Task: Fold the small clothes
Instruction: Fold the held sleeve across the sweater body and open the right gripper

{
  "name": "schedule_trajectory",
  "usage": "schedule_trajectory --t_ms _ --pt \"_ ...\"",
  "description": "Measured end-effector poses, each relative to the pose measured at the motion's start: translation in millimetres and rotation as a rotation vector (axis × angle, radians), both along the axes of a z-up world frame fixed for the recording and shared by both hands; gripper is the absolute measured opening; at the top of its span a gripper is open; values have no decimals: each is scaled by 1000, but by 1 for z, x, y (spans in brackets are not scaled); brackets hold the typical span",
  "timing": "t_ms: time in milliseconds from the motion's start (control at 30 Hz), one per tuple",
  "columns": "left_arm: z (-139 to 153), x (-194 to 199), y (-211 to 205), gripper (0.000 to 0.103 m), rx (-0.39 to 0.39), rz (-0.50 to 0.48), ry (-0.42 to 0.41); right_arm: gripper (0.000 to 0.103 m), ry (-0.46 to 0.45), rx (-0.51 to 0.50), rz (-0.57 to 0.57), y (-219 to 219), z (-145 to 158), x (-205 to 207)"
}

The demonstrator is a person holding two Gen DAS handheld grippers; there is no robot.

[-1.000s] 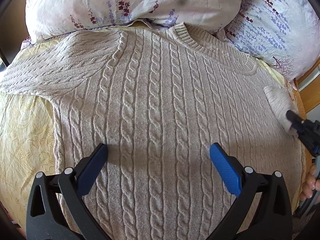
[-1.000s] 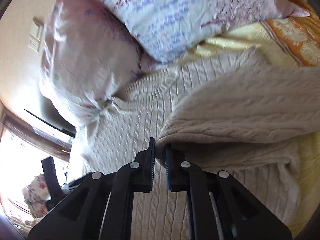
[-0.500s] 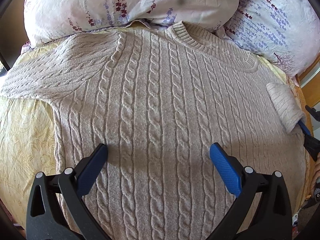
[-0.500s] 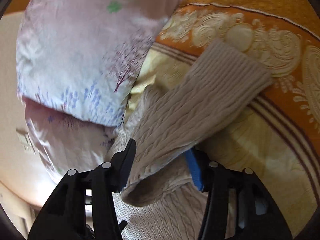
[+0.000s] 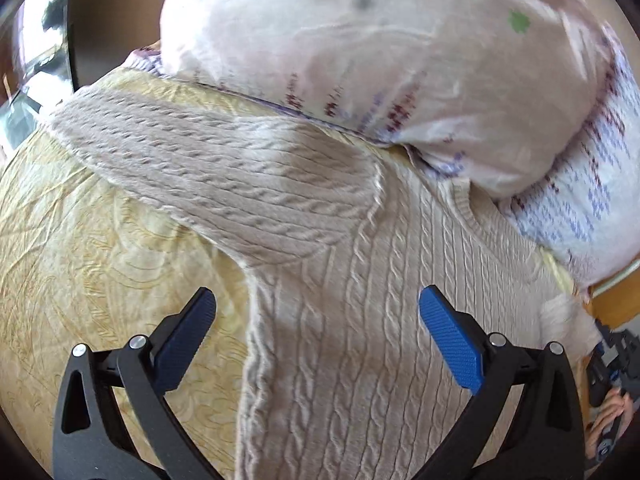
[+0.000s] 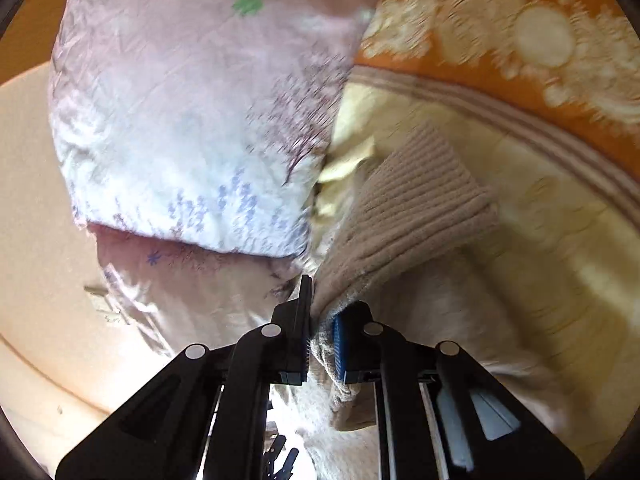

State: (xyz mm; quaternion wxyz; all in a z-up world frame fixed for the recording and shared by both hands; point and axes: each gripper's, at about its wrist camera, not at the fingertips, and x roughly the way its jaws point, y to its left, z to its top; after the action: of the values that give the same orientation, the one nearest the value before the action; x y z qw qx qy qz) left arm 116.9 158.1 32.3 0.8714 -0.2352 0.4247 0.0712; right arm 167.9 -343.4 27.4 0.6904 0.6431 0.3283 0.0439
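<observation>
A beige cable-knit sweater (image 5: pixel 360 320) is laid flat on the yellow patterned bedspread (image 5: pixel 80 260) of a bed, its neckline tucked against two floral pillows (image 5: pixel 380 60). One sleeve (image 5: pixel 224 168) is spread out to the side across the bedspread. The left tool (image 5: pixel 316 328) is held above the sweater's side edge with its blue pads wide apart, and nothing is gripped between them. The right tool (image 6: pixel 320 332) is clamped tight on the other sleeve, just behind its ribbed cuff (image 6: pixel 420 196), which is seen draped forward over the bedspread's orange border (image 6: pixel 500 20), beside a pillow.
</observation>
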Motion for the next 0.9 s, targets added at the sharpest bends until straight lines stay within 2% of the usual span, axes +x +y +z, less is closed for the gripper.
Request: schedule_trajectory --t_ms 67,167,267,400,467,533,600,667,733,767,800,833,900 --pt "1 -7 27 101 -96 83 -29 11 -22 14 90 26 6 21" --pt "-3 -12 56 101 -152 180 -30 11 -16 21 238 77 5 56" --pt "-8 -15 74 101 -148 250 -12 11 26 -4 381 129 -1 82" --pt "-13 -34 97 101 -169 332 -97 11 56 -89 556 195 -7 102" --pt "-15 -40 106 101 -155 363 -131 11 65 -154 634 227 -7 111" --pt "-18 -40 111 101 -115 377 -132 11 69 -240 709 254 -4 112" --pt "-21 -37 118 101 -109 375 -124 13 67 -344 790 278 -1 108" --pt "-25 -34 127 101 -137 375 -110 19 66 -439 865 300 2 103" --pt "-30 -28 136 101 -179 385 -86 37 49 -486 935 322 1 104" --pt "-33 -26 140 101 -206 392 -79 43 21 -514 956 330 4 102" --pt "-34 -25 145 101 -232 399 -79 57 -10 -540 996 341 9 99" --pt "-34 -25 148 101 -242 403 -89 67 -36 -545 1036 348 15 93" --pt "-35 -19 156 101 -279 404 -90 68 -95 -526 1085 354 26 78"
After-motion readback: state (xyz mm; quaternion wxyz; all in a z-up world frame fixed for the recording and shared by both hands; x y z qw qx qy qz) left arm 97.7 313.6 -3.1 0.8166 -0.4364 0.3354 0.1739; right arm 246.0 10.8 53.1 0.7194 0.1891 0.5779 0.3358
